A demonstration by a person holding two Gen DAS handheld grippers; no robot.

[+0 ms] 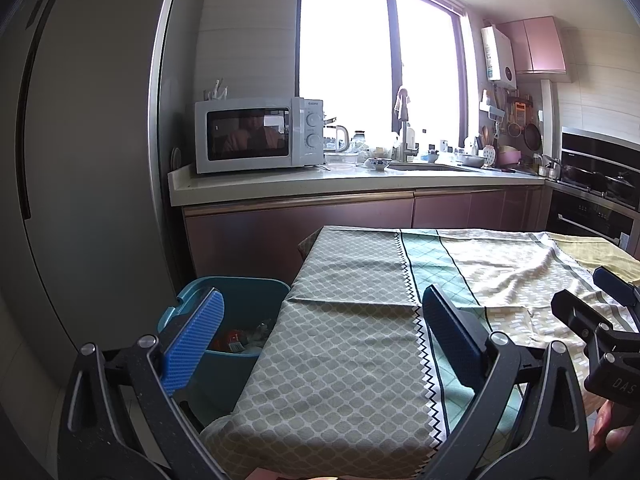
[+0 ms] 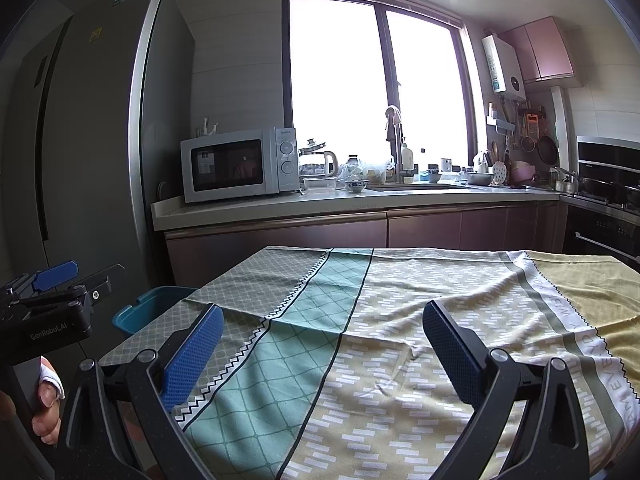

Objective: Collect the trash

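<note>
A teal bin (image 1: 240, 292) stands on the floor at the table's left edge, with red and clear wrappers (image 1: 240, 338) lying inside it. Only its rim corner (image 2: 144, 308) shows in the right wrist view. My left gripper (image 1: 320, 336) is open over the table's left end, its left finger above the bin; nothing is between the pads. My right gripper (image 2: 322, 348) is open above the middle of the patterned tablecloth (image 2: 400, 320), also holding nothing. Each gripper shows at the edge of the other's view, held by a hand (image 2: 46, 408).
A tall grey fridge (image 1: 88, 160) rises left of the bin. Behind the table runs a counter (image 1: 320, 182) with a white microwave (image 1: 256, 134), a sink, a kettle and dishes. An oven and hob (image 1: 596, 188) sit at the right.
</note>
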